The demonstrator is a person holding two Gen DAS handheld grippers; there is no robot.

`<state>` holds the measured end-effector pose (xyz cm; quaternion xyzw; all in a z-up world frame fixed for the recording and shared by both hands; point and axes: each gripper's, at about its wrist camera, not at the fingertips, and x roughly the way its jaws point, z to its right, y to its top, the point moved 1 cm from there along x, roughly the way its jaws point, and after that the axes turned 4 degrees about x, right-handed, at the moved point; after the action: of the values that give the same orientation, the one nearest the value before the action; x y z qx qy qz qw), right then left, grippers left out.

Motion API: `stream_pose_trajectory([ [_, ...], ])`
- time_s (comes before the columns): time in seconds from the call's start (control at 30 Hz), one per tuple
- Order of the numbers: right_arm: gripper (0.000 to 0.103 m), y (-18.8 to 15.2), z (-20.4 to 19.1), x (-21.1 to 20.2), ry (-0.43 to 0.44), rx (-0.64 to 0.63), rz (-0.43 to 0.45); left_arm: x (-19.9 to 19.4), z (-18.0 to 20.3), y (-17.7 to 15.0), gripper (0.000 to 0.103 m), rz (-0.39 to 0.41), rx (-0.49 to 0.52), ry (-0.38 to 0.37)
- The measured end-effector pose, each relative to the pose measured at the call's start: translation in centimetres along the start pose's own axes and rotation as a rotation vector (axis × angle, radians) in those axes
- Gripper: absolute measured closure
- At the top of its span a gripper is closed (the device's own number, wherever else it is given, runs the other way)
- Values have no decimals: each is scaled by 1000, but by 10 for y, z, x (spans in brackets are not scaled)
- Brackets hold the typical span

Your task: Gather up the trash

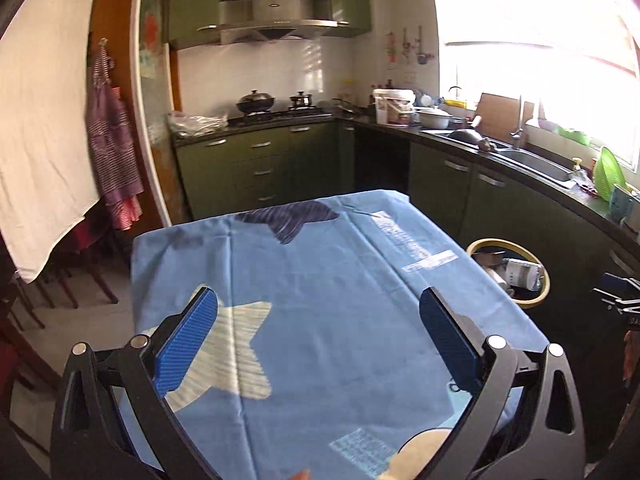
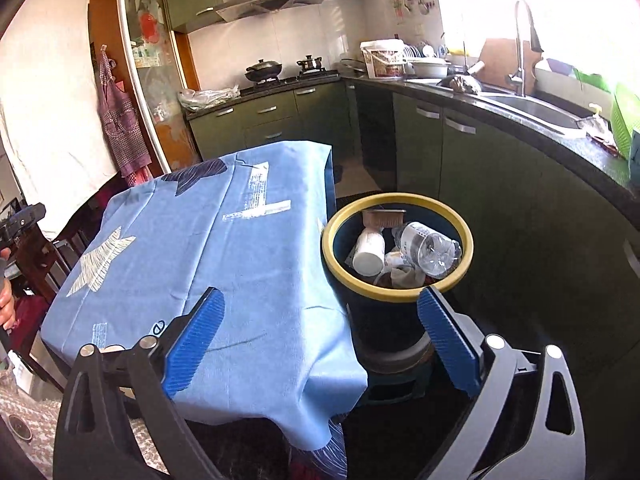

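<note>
Right wrist view: round yellow-rimmed bin (image 2: 400,292) of crumpled clear plastic bottles (image 2: 432,248).

Matt blue cloth tablecloth (image 2: 248,248)

Blown-out window (image 1: 540,40) glare, fisheye-bent edges, perhaps slight blur.

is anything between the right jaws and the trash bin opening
Nothing visible. The right gripper is open and empty, and the yellow-rimmed bin lies just ahead, mouth uncovered, with a clear bottle and white cup already inside.
</note>
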<state>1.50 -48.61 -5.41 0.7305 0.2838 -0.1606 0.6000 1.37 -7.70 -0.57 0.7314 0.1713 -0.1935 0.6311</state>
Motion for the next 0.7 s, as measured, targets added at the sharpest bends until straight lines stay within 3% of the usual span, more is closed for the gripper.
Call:
stream_pose_trajectory([
  [0.17, 5, 4, -18, -19, -36, -25, 52, -23, -20, -20, 6, -14, -24, 75],
  [0.43, 5, 6, -36, -59, -92, -42, 144, -58, -38, -23, 6, 60, -73, 72],
  [0.7, 5, 2, -40, -73, -106, -64, 153, -71, -42, -29, 6, 70, -73, 95],
])
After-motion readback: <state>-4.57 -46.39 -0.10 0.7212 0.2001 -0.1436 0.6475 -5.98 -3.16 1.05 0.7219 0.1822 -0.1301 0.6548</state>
